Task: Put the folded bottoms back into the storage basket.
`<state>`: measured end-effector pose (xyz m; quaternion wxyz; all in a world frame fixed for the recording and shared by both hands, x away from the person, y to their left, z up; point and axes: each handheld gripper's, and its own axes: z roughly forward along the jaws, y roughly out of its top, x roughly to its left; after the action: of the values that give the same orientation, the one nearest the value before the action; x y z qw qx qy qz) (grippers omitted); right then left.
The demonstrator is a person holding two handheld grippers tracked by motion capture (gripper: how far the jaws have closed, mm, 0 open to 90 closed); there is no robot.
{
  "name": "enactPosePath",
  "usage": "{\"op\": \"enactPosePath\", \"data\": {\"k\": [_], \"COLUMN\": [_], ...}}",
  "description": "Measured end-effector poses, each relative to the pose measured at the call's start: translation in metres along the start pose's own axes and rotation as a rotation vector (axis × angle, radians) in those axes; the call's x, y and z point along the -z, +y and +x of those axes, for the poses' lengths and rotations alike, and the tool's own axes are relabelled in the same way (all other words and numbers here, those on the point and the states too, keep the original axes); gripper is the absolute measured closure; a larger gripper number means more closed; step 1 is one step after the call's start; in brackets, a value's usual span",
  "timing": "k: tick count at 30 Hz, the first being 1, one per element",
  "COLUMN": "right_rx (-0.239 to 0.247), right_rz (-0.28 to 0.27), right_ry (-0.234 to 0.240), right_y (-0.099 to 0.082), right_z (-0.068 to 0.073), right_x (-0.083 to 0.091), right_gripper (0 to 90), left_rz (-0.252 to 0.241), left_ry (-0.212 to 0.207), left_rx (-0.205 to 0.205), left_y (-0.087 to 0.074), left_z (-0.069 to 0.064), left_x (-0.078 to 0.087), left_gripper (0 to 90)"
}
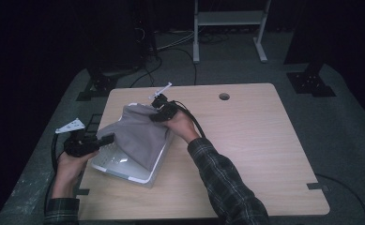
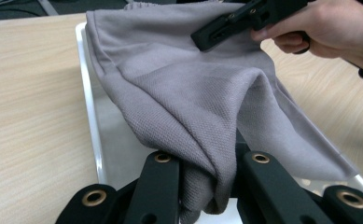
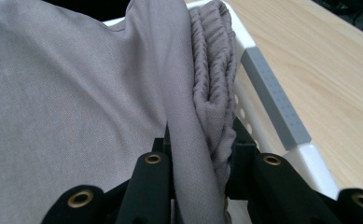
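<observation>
Item: one grey garment (image 1: 135,136), soft knit, with a ribbed hem bunched at one end; we hold it spread above a white plastic basket (image 1: 124,172) that sits on the left half of the wooden surface (image 1: 246,140). Left gripper (image 1: 106,139): clamped on a gathered fold at the near-left end of the garment, cloth pinched between both jaws. Right gripper (image 1: 157,114): clamped on the ribbed end at the far side, over the basket's far rim, where a grey handle strip (image 3: 275,100) runs along the edge. Position: the garment drapes between our two grippers, sagging toward the basket's inside, its middle low over the opening; we cannot tell whether it touches the bottom. Progress, as we judge it: pick-up and carry done, garment over the basket; left to do: lower it fully inside, let go with both grippers, and draw them clear of the rim
</observation>
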<state>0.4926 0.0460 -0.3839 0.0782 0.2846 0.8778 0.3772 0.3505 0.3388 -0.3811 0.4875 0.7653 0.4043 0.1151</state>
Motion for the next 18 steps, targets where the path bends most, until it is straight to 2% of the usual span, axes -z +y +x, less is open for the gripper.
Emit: {"op": "enactPosePath", "data": {"k": [3,11,15,18], "right_rx": [-0.007,-0.025,-0.019,-0.012], "right_rz": [0.004,0.026,0.054,0.036], "right_ry": [0.001,0.011,0.002,-0.029], "right_y": [-0.005,-0.014,-0.016,-0.017], "right_z": [-0.001,-0.005,-0.005,-0.006], "right_x": [-0.002,-0.006,-0.007,-0.003], "right_gripper": [73.9,70.3,56.0,44.5], "left_rz": [0.030,0.066,0.073,0.056], "left_ry": [0.013,0.027,0.060,0.076], "left_rx": [-0.009,-0.025,-0.038,-0.032], "left_y": [-0.001,-0.003,-0.003,-0.002], "left_z": [0.000,-0.001,0.000,0.001], "left_x": [-0.005,-0.010,-0.009,-0.004], "left_gripper": [81.0,79.4,67.1,56.9]}}
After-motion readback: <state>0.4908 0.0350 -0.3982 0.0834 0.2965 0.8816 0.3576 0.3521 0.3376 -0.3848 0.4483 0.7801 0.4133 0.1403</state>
